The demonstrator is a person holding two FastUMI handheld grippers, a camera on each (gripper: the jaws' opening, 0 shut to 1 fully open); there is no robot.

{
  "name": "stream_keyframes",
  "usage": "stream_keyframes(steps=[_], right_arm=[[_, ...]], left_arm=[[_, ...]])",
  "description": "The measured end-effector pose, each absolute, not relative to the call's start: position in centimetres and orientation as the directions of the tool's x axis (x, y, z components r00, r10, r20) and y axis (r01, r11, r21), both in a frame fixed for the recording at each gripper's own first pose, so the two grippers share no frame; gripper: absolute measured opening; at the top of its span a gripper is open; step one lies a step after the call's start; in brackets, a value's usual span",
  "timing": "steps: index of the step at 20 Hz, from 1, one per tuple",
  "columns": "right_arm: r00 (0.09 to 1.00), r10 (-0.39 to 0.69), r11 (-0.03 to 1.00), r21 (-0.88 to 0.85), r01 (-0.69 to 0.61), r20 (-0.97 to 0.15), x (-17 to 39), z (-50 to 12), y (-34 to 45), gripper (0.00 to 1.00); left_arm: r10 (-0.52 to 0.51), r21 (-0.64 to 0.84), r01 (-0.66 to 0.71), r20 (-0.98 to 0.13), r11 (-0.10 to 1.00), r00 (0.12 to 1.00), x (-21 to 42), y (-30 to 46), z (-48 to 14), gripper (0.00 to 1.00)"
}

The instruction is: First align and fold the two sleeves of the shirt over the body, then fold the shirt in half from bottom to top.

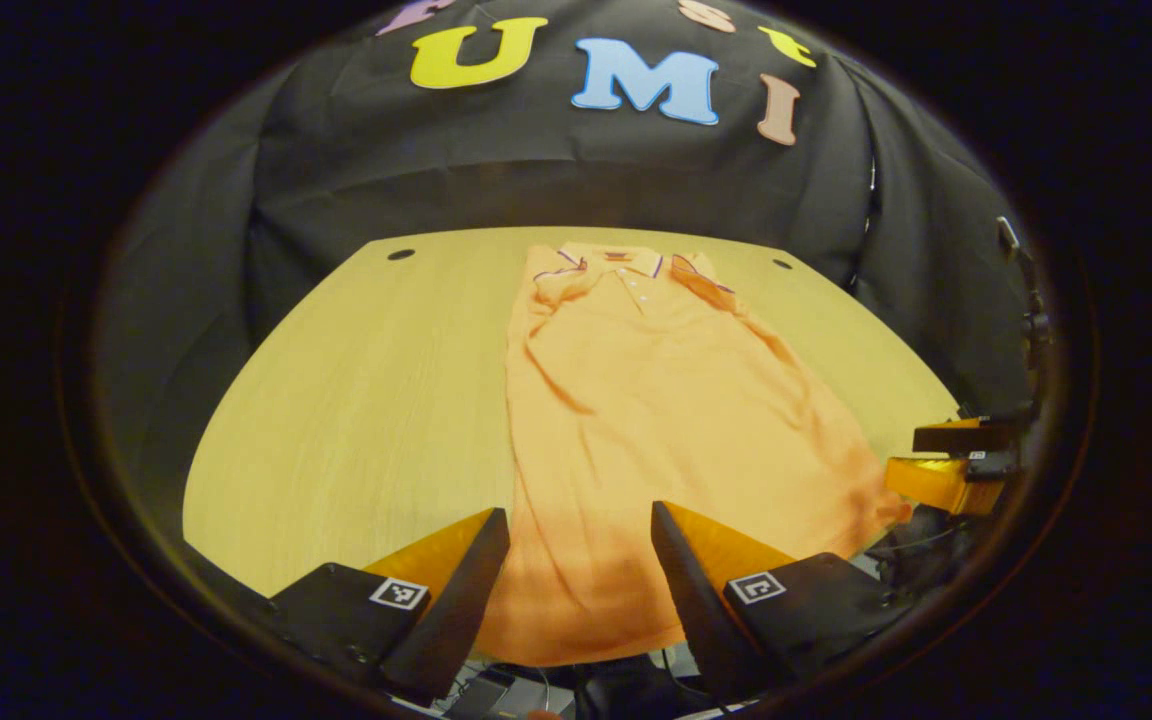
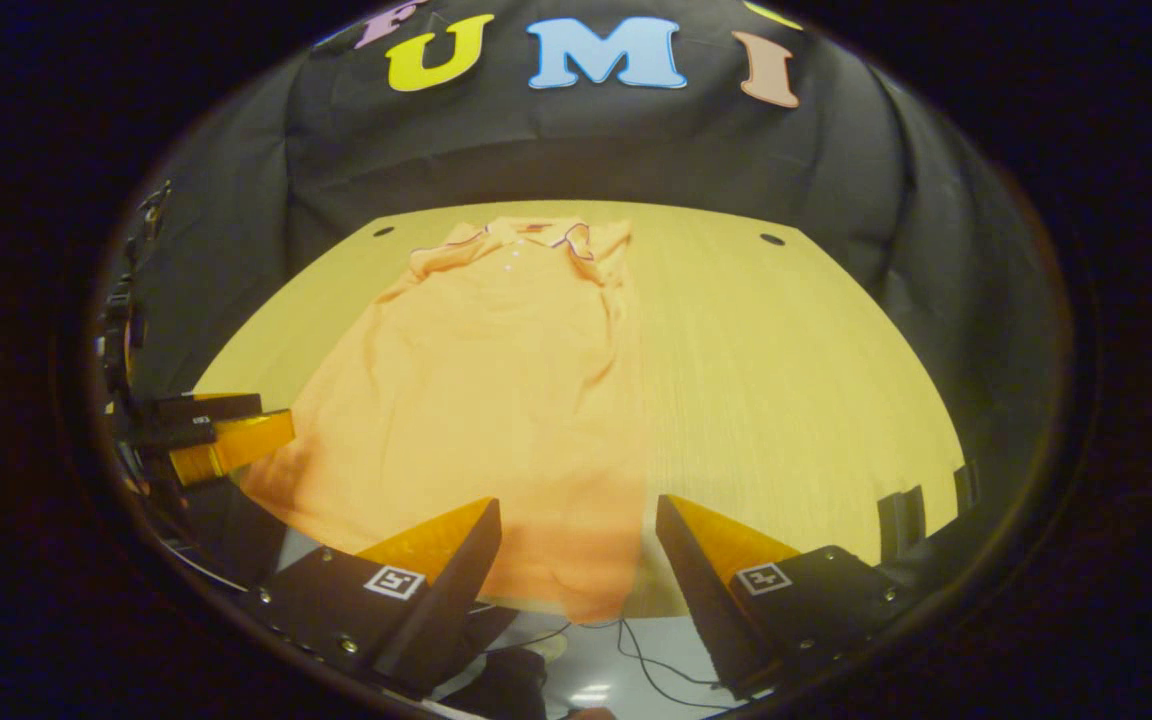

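An orange polo shirt (image 1: 656, 420) lies flat on a light wooden table (image 1: 366, 400), collar (image 1: 616, 262) at the far edge near the black cloth wall and hem hanging slightly over the near edge. Both sleeves are already folded in over the body, leaving a long narrow shape. In the left gripper view, the left gripper (image 1: 581, 540) hovers above the hem with its fingers spread wide apart, holding nothing; the shirt fills the gap between them. In the right gripper view, the right gripper (image 2: 576, 535) is likewise spread and empty, poised over the hem's right corner, with bare table beyond its right finger. The other gripper shows at the left edge of that view, beside the shirt's side
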State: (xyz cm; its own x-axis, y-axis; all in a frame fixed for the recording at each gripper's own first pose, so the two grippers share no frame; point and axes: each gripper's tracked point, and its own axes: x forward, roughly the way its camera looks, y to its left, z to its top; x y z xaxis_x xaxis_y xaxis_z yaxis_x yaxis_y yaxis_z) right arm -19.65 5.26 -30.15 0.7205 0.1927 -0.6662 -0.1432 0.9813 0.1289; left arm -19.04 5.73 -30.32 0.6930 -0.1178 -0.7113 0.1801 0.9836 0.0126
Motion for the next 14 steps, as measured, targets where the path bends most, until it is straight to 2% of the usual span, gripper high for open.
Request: stream_keyframes(steps=[4,5,14], right_arm=[[0.704,0.184,0.983,0.126,-0.134,-0.686,-20.8,-31.6,4.8,0.97],[0.700,0.182,0.983,0.127,-0.131,-0.691,-21.1,-32.0,4.9,0.97],[0.673,0.168,0.986,0.113,-0.125,-0.721,-22.1,-34.4,5.1,0.97]], left_arm=[[-0.128,0.017,0.206,-0.731,0.978,0.670,-22.6,6.5,-31.3,0.92],[-0.127,0.018,0.205,-0.732,0.979,0.669,-23.3,6.8,-31.4,0.95],[-0.108,0.003,0.164,-0.743,0.986,0.661,-24.9,6.9,-33.1,0.95]])
